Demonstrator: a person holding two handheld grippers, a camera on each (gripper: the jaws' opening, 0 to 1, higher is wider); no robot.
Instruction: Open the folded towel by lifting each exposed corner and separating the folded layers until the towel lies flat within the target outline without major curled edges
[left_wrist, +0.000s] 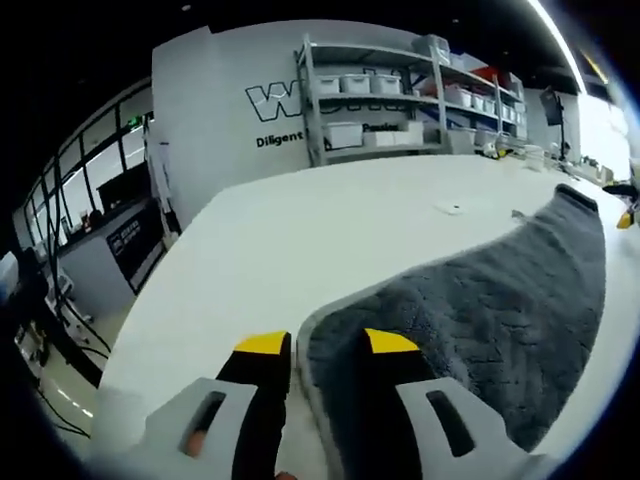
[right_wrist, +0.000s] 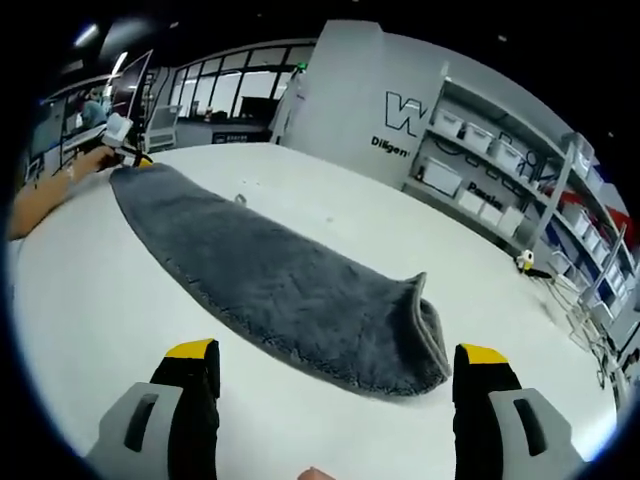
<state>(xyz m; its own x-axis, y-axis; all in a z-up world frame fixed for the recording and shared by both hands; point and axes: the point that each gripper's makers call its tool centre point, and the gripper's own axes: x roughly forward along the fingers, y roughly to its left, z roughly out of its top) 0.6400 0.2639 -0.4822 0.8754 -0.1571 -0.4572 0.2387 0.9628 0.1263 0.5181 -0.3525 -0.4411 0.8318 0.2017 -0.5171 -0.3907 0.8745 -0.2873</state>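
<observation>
The left gripper (left_wrist: 328, 345) seems clamped on the grey towel's (right_wrist: 270, 275) edge; the right gripper (right_wrist: 338, 352) gapes wide, holding nothing.

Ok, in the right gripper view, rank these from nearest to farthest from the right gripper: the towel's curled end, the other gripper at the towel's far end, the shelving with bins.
1. Curled end of the towel, just ahead, between the jaws, right of centre.
2. Left gripper, at the towel's far end, upper left.
3. Shelving with bins, against the wall beyond the table, upper right.
</observation>
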